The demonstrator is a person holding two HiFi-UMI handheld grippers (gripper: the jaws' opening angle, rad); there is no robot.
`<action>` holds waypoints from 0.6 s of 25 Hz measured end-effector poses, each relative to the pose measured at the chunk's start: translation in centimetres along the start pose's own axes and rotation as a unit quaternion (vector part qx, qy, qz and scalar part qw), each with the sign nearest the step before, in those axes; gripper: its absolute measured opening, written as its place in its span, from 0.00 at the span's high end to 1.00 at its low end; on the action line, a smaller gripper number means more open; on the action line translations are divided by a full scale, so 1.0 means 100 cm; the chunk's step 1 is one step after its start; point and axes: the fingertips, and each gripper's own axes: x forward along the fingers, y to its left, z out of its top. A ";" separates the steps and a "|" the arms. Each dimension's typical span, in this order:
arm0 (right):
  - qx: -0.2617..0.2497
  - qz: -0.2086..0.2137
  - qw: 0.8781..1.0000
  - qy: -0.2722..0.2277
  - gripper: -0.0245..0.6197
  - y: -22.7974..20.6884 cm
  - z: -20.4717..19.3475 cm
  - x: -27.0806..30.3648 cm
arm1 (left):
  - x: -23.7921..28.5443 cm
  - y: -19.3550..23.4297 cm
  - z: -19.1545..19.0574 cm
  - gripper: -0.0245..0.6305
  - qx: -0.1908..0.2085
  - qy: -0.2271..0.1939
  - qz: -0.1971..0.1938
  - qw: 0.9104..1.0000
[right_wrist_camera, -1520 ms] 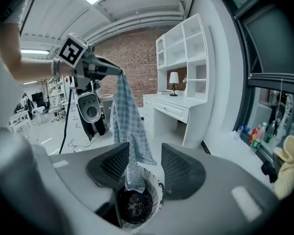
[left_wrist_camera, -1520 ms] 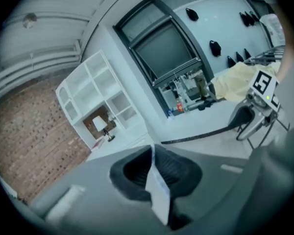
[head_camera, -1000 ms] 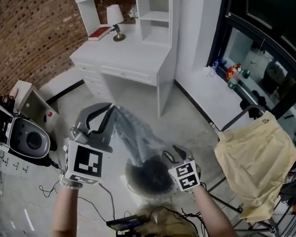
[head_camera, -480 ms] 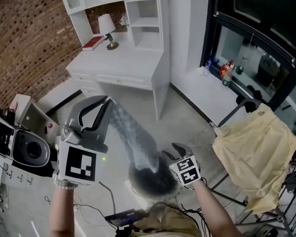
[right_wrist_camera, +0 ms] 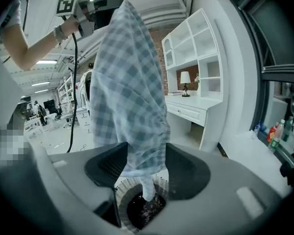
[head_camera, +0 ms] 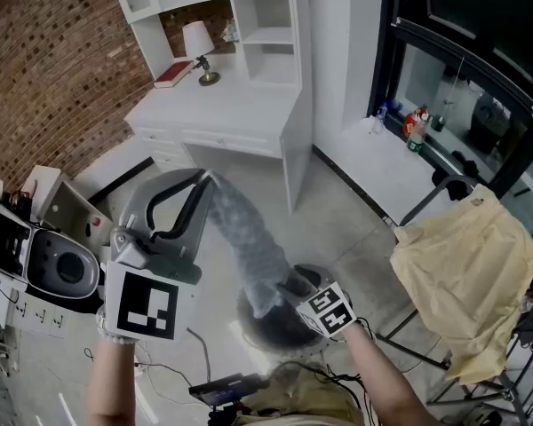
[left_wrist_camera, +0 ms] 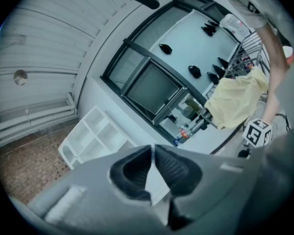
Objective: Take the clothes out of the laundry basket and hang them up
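The left gripper (head_camera: 204, 177) is raised, and its jaws are clenched on the top of a blue-and-white checked garment (head_camera: 244, 238). In the left gripper view the two ribbed pads stand almost together, with only a thin sliver of pale cloth pinched in the slit between them. From that grip the garment hangs in a long, narrowing drape down and across to the right gripper (head_camera: 291, 284), which sits lower. In the right gripper view its jaws are spread wide and have just been opening. The lower part of the checked cloth hangs in the gap between the two dark pads, filling most of it, but is released rather than squeezed. A thin tail of the cloth trails on below the jaws. Directly beneath the right jaws stands the round laundry basket (head_camera: 249, 322) on the floor. Its pale perforated rim rings a dark inside, where more dark fabric lies, and the tip of the garment's tail dips toward that opening. Well off to the right of the right jaws a yellow cloth (head_camera: 462, 273) is draped over a dark-framed rack.
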 end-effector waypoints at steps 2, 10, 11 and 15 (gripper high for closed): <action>-0.012 0.009 1.000 -0.007 0.61 0.006 0.006 0.004 | -0.002 0.000 0.001 0.93 -0.002 -0.006 -0.002 1.000; -0.053 0.010 0.999 0.002 0.93 0.014 0.016 0.014 | -0.008 0.004 -0.012 0.93 -0.021 -0.005 -0.003 1.000; -0.053 -0.004 0.999 0.011 0.93 0.009 0.014 0.012 | -0.010 0.005 -0.021 0.93 -0.031 0.003 -0.001 1.000; -0.038 -0.071 0.996 0.029 0.94 -0.023 0.006 -0.009 | -0.016 -0.002 -0.062 0.93 -0.065 0.034 -0.005 0.997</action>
